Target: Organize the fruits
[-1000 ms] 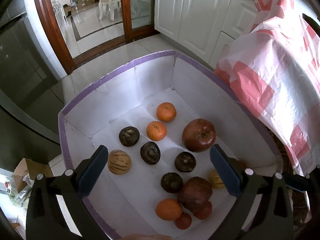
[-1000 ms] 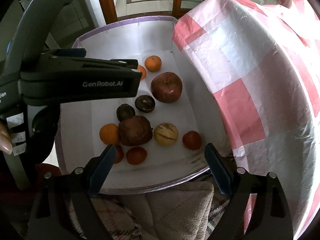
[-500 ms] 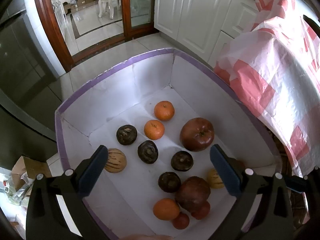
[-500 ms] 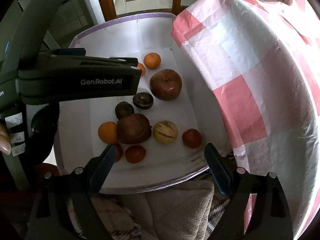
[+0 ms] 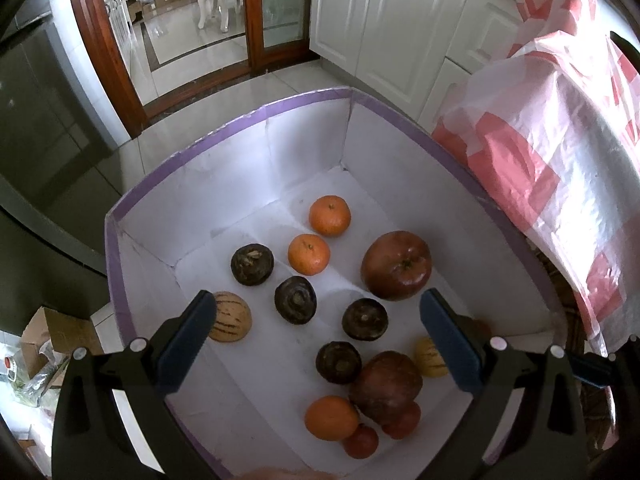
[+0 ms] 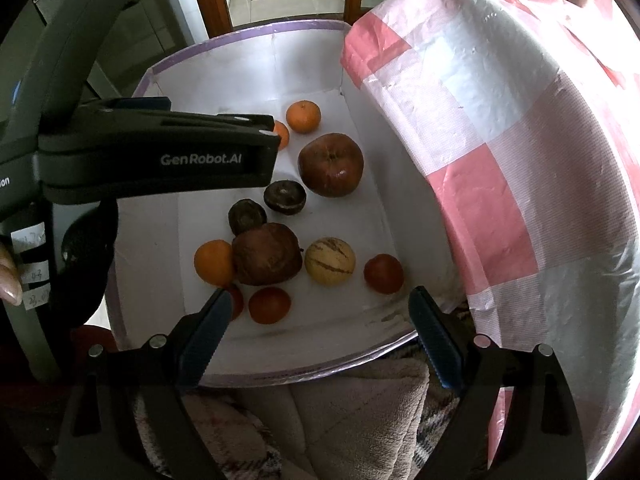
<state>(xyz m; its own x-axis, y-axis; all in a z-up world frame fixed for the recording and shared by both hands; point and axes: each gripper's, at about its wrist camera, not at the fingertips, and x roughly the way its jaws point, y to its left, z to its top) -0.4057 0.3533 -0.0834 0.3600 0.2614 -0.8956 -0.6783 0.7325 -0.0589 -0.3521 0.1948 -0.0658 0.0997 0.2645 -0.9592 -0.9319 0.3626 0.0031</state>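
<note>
A white box with a purple rim (image 5: 256, 117) (image 6: 256, 32) holds mixed fruit. Two oranges (image 5: 329, 216) lie at the back, a big red apple (image 5: 396, 265) (image 6: 331, 165) to their right. Several dark round fruits (image 5: 295, 300) sit in the middle. A striped yellow melon (image 5: 232, 317) lies at the left, another (image 6: 329, 261) near the front beside a brown apple (image 6: 265, 254), an orange (image 6: 213, 262) and small red tomatoes (image 6: 383, 273). My left gripper (image 5: 316, 324) hangs open above the box. My right gripper (image 6: 318, 320) is open over the near rim. Both hold nothing.
A pink and white checked plastic sheet (image 5: 560, 168) (image 6: 500, 160) drapes over something right of the box. A beige blanket (image 6: 344, 420) lies under the near rim. White cabinets (image 5: 384, 28) and a wooden glass door (image 5: 276, 4) stand behind. The left gripper's body (image 6: 152, 160) covers the box's left side.
Both views have drifted slightly, so the box and fruit sit a little further left and up in frame. The fruit lies as before and both grippers stay open.
</note>
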